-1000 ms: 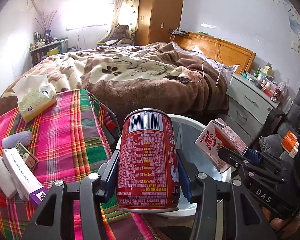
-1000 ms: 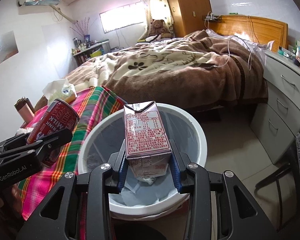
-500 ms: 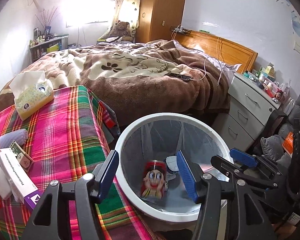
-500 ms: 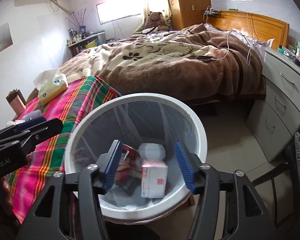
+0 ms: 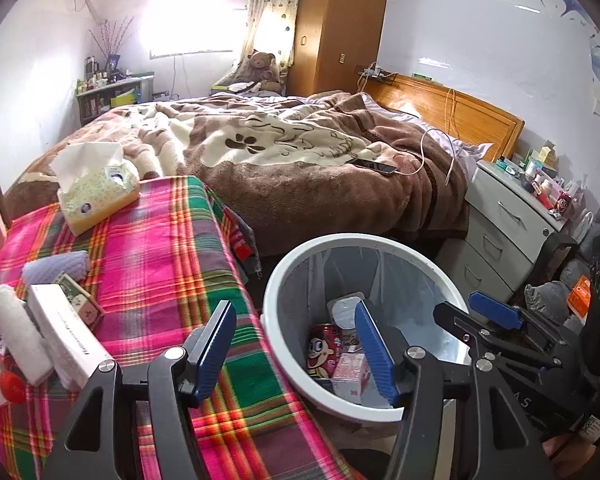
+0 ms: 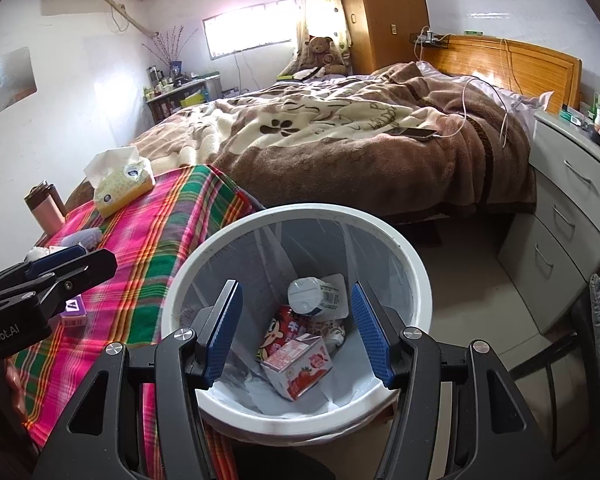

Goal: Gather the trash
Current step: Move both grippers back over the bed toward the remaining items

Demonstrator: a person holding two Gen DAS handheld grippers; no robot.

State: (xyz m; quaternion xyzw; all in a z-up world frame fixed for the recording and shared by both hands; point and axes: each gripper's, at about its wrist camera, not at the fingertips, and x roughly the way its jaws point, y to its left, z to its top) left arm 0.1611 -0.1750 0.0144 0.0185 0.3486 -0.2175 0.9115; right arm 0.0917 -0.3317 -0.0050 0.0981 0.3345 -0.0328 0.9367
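- Both claws released, nothing between the pads: left gripper (image 5: 296, 344) over the table edge by the bin, right gripper (image 6: 296, 332) above the bin mouth
- Already down inside the white trash bin (image 6: 416, 264): red can (image 6: 278, 334), strawberry milk carton (image 6: 300, 362), white bottle (image 6: 312, 292)
- On the plaid table (image 5: 148, 240): tissue box (image 5: 96, 192), white boxes, small clutter
- Seemingly partway; any more trash there unclear

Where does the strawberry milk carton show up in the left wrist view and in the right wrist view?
Left wrist: strawberry milk carton lies low in the bin, lower centre, beside the red can.
Right wrist: carton in the bin bottom, centre, between the tool fingers.
Shared landmark: the white bin rim.
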